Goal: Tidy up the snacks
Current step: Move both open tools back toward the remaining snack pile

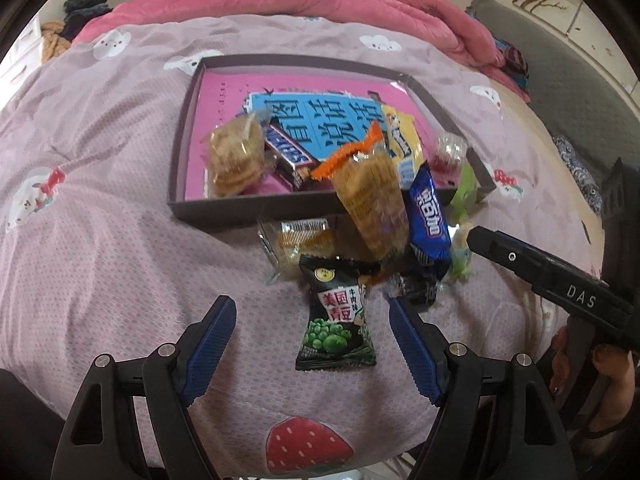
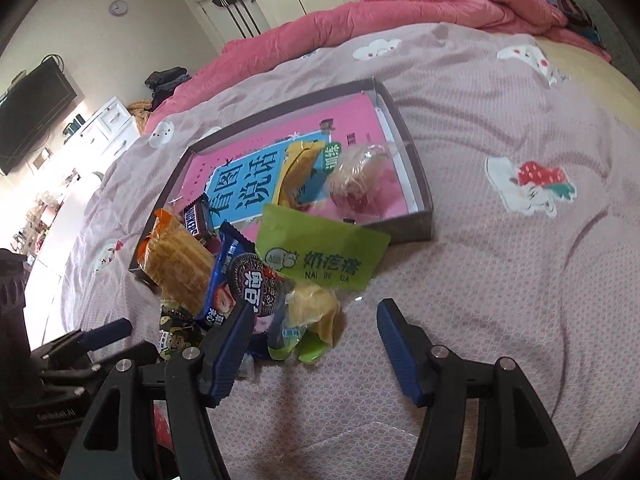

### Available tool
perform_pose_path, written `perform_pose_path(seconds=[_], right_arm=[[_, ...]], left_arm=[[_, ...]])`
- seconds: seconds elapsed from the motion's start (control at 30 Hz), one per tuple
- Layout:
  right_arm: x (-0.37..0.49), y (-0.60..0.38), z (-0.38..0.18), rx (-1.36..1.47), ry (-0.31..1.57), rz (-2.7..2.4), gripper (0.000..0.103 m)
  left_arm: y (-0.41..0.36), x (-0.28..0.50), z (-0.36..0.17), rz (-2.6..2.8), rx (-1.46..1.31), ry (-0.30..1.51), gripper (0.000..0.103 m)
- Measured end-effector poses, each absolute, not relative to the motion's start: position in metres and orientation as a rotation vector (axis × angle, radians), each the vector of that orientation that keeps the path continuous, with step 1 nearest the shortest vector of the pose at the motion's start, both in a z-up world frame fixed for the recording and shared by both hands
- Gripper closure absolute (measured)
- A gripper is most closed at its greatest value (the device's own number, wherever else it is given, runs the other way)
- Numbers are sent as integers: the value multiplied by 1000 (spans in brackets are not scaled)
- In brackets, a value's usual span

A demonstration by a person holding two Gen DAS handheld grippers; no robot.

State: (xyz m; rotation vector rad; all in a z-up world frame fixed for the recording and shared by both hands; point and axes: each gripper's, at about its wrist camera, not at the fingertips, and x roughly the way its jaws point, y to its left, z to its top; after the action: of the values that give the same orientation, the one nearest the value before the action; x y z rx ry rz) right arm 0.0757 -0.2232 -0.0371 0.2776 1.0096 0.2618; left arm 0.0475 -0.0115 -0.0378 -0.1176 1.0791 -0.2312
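**Snack pile at the near edge of the box, both grippers empty**

A heap of snacks lies on the quilt against the near wall of the shallow box point(image 1: 176, 168). The green-pea packet point(image 1: 338, 320) lies flat, nearest, between the spread jaws of the left gripper point(image 1: 312, 344), untouched. The right gripper point(image 2: 316, 354) stands open and empty beside the green milk-snack bag point(image 2: 320, 254) and the Oreo packet point(image 2: 248, 284). These packets are probably light, crinkly and slippery; the wafer pack point(image 1: 372, 204) looks crushable. The flat body or sealed edge seems safest to pinch.
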Motion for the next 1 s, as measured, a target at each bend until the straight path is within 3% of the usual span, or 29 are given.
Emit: perform_pose_path(seconds=[0.5, 0.67, 0.9, 1.0], right_arm=[[90, -221, -55, 308, 1035, 279, 40], [95, -223, -59, 352, 1045, 306, 51], [103, -232, -71, 467, 1076, 343, 52], [104, -230, -71, 454, 1072, 351, 58]], left_arm=[[-16, 52, -56, -234, -121, 1123, 23], [-19, 55, -60, -235, -115, 1131, 23], [-27, 56, -64, -233, -98, 1134, 23], [-29, 57, -65, -230, -91, 1135, 23]])
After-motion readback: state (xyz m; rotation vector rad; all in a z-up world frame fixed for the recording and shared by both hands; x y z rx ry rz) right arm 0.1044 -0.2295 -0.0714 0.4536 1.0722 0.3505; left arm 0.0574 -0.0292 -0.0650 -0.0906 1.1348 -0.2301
